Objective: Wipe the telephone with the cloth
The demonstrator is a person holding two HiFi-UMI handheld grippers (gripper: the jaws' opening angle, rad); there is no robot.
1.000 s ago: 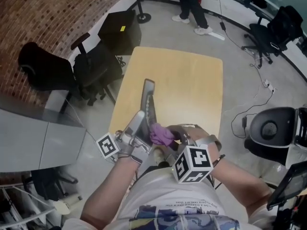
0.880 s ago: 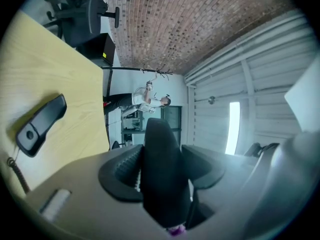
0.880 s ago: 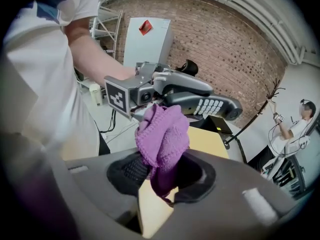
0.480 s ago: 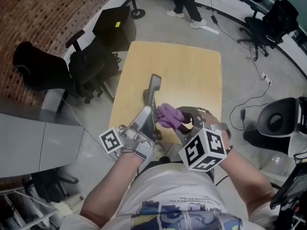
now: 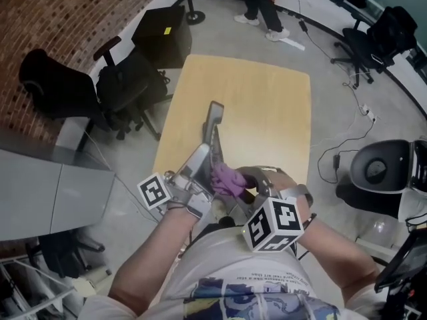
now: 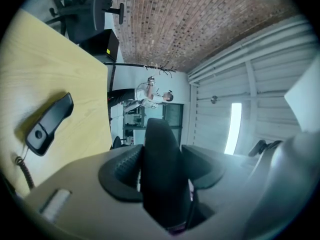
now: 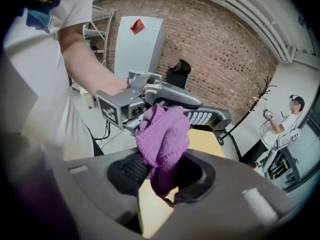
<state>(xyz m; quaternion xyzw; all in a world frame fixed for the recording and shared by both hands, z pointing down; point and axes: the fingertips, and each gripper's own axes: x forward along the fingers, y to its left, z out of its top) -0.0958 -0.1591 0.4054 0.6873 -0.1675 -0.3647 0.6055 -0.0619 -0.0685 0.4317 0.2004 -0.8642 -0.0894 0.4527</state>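
Your left gripper (image 6: pixel 161 166) is clamped on the dark end of the telephone handset (image 7: pixel 200 115). It holds the handset up in the air, over the near end of the table (image 5: pixel 260 105). Your right gripper (image 7: pixel 162 176) is pinched shut on the purple cloth (image 7: pixel 162 134), also over the near end of the table. The cloth looks like it is touching the handset's side.

The handset looks like hard, smooth plastic and is probably light. I think it could twist or slip, so hold it by its end, as you do, and rub softly. That leaves the buttons free. The cloth is soft and floppy. Grab it by a bunched fold, so a fat lump sticks out to wipe with.

Another black phone piece (image 6: pixel 49 124) with a curly cord lies on the table.
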